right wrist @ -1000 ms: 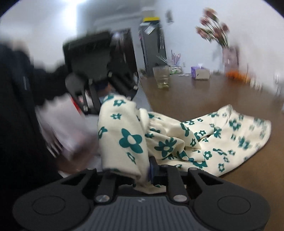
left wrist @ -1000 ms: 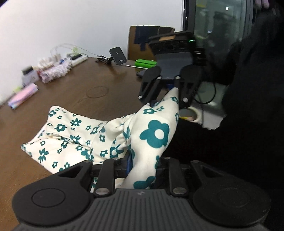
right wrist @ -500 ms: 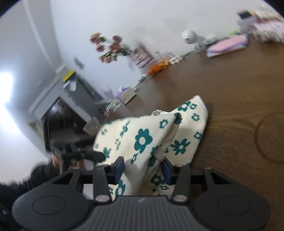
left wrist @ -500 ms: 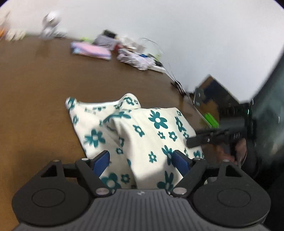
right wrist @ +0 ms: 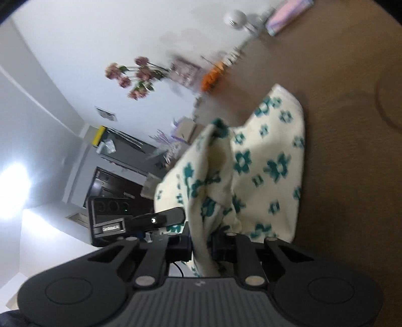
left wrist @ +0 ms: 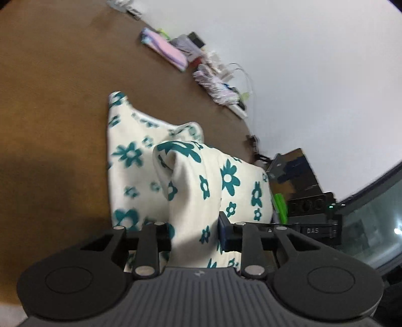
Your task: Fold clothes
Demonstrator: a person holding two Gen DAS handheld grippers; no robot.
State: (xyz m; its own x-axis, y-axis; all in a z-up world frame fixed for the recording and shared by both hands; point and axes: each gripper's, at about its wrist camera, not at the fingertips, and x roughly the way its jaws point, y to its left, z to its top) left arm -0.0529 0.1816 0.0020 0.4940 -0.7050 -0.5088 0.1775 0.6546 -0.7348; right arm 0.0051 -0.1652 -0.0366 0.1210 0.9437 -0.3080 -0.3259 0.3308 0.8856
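A cream garment with teal flowers (left wrist: pixel 130 161) lies on the brown table (left wrist: pixel 50 100), its near part bunched and raised toward me. My left gripper (left wrist: pixel 193 236) is shut on that raised fold, which fills the gap between its fingers. In the right wrist view the same garment (right wrist: pixel 271 161) spreads over the table (right wrist: pixel 351 201), and my right gripper (right wrist: pixel 202 247) is shut on a narrow gathered fold. Each gripper shows in the other's view: the right gripper (left wrist: pixel 311 227) sits past the cloth's right edge, the left gripper (right wrist: pixel 140 222) to its left.
Along the wall stand a pink folded cloth (left wrist: pixel 165 50), a heap of papers and cables (left wrist: pixel 218 85), a cardboard box (left wrist: pixel 294 171) and a green item (left wrist: pixel 280 206). A vase of flowers (right wrist: pixel 133 78), orange fruit (right wrist: pixel 211 78) and a white round device (right wrist: pixel 235 17) line the far edge.
Both views have rolled and swung over the table. Half a second ago both pairs of fingers stood wider apart around the cloth; now they are pressed onto its folds.
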